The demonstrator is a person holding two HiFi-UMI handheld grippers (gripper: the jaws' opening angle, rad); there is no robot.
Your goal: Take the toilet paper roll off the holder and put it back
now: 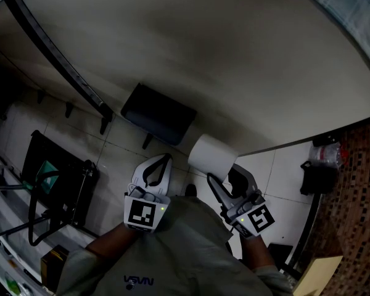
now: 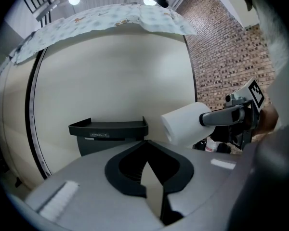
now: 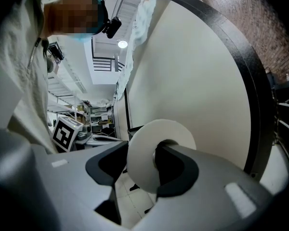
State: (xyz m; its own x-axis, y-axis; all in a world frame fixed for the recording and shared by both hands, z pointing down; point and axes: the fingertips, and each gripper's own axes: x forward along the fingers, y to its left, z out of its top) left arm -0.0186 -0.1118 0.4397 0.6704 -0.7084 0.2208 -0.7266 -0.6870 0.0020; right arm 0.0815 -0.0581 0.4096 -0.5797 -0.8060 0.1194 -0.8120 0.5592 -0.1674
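Head view, toilet roll (image 1: 211, 156): we see it in the air, just right of the holder (image 1: 158, 114), pinched by the right gripper (image 1: 224, 176).
Head view, progress: we judge step 1 (roll off) done; step 2 (putting it back) is left.
Left gripper view, left gripper (image 2: 145, 150): jaws pressed together, empty, holder straight ahead.
Left gripper view, room: open gap between roll and holder; the holder's top rim is the edge we'd mind.
Right gripper view, grip: jaws spread wide on the roll, 1 jaw covering its core hole.
Right gripper view, room: curved wall (image 3: 197, 71) behind the roll; free air to its left.
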